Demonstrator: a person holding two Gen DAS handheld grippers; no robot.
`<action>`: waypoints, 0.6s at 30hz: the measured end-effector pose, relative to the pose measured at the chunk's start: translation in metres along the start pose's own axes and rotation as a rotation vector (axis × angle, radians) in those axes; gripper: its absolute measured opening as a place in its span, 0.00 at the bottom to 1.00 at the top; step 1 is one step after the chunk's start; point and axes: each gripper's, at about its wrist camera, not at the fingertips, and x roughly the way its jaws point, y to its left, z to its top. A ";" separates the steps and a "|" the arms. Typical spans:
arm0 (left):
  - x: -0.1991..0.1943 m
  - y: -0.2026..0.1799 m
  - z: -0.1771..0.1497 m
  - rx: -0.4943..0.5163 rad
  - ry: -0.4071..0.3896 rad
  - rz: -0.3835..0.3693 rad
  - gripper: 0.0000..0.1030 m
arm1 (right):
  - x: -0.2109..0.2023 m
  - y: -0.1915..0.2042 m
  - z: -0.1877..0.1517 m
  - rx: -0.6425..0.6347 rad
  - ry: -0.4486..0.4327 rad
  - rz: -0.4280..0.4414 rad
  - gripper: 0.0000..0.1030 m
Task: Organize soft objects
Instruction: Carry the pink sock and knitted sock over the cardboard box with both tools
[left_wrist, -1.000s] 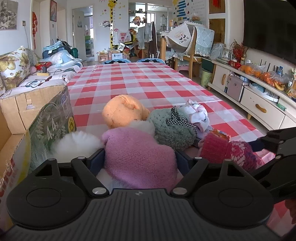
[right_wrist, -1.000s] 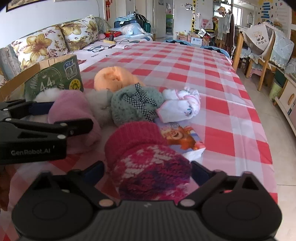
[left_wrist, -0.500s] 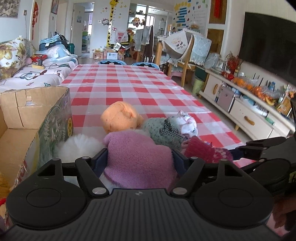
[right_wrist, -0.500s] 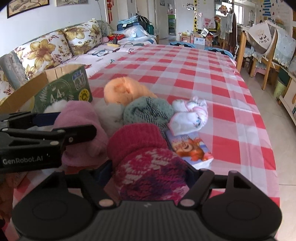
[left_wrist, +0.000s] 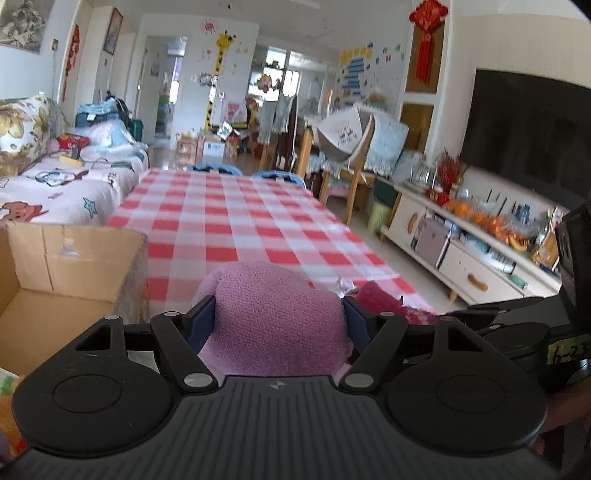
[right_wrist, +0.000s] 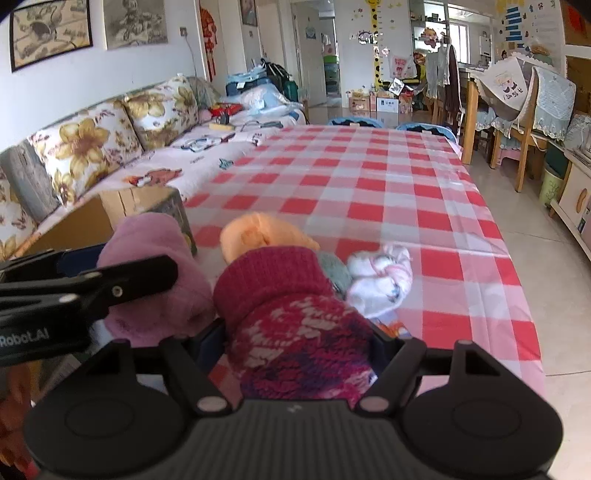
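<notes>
Red-and-white checked cloth covers the long table (right_wrist: 369, 184) in a cluttered living room with a floral sofa along one side. Both grippers have risen off the cloth since a second ago, each carrying a hat. The left gripper (left_wrist: 277, 317) is clenched on the fuzzy lilac knitted hat (left_wrist: 273, 314), and the right gripper (right_wrist: 295, 332) on the crimson-and-white patterned knit hat (right_wrist: 295, 317). So two soft items are lifted clear, ready to go to the open cardboard box (left_wrist: 48, 280) at the left. Left behind on the cloth are a peach fleece hat (right_wrist: 258, 236), a grey-green knit hat (right_wrist: 336, 271) and a white bundled cloth (right_wrist: 384, 277). The two grippers sit close together, so they could bump each other over the box.
</notes>
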 end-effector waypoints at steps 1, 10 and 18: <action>-0.002 0.002 0.001 -0.004 -0.010 0.001 0.86 | -0.001 0.002 0.002 0.002 -0.006 0.005 0.73; -0.026 0.027 0.011 -0.052 -0.100 0.047 0.86 | -0.005 0.029 0.020 0.020 -0.051 0.075 0.73; -0.049 0.055 0.014 -0.109 -0.150 0.137 0.86 | -0.004 0.048 0.045 0.104 -0.109 0.185 0.73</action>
